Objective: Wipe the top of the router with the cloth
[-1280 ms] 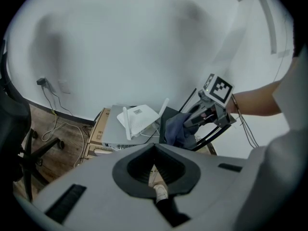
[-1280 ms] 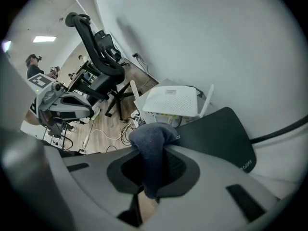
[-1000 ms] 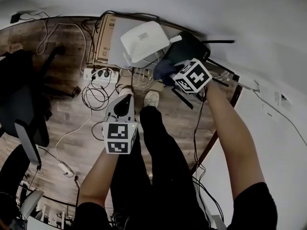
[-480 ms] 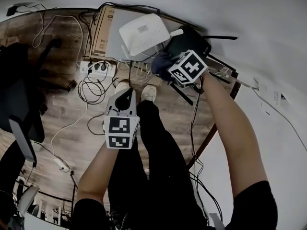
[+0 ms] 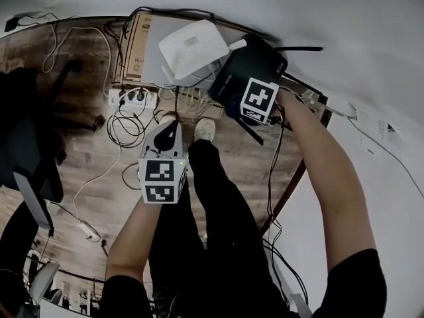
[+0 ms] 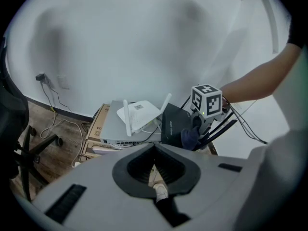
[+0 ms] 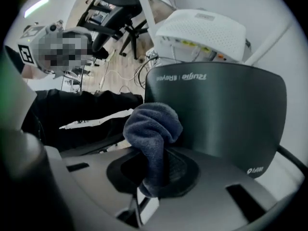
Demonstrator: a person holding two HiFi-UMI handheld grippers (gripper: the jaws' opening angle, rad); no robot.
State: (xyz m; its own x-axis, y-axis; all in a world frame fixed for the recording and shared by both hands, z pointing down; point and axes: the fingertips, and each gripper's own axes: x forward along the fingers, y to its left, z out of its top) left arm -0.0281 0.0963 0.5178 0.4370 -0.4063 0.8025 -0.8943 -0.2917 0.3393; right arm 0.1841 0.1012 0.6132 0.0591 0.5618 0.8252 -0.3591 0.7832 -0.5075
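The black router point(image 5: 255, 68) sits tight in a corner. White wall point(image 5: 358, 38) rises behind it and on its right, the white router point(image 5: 192, 50) is just beside its left edge, and thin black antennas point(image 5: 298, 48) stick out toward the wall. The only free side is the near edge, facing the person, above the wooden floor point(image 5: 86, 151) with its tangle of cables point(image 5: 129, 128) and a power strip point(image 5: 132, 98). The right arm reaches out long and nearly straight from the shoulder, and the right gripper point(image 5: 240, 105) meets that near edge with its marker cube facing up. Its jaws are pinched on a dark blue cloth point(image 7: 153, 129). The cloth bunches up out of them in a rounded wad against the router's near-left corner, though whether it presses on the surface cannot be told. The left arm is bent and held low in front of the person's legs, with the left gripper point(image 5: 171, 134) well back from the routers. Its jaws are pressed together with nothing between them, pointing toward the pile and over a pale shoe point(image 5: 207, 132). In the right gripper view the black router shows a broad, smooth, dark top with a rounded outline and pale lettering along its far edge. The white router's perforated shell sits just past it.
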